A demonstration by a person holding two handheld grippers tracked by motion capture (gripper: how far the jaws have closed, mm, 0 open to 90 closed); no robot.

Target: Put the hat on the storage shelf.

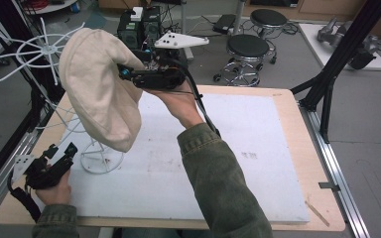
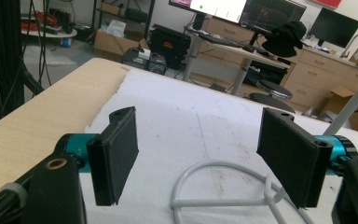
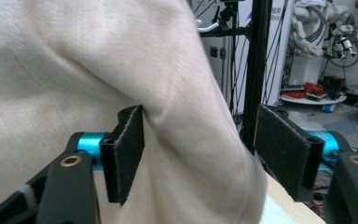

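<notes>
Over the table, hat between right tongs.

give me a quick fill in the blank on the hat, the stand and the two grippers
The cream hat hangs on a white wire ____.
The right gripper has its jaws ____, with a fold of the hat between them.
The left gripper rests low on the table with ____ between its open jaws.
The stand's round base lies on the ____ mat.

Missing words: stand; open; nothing; white
</notes>
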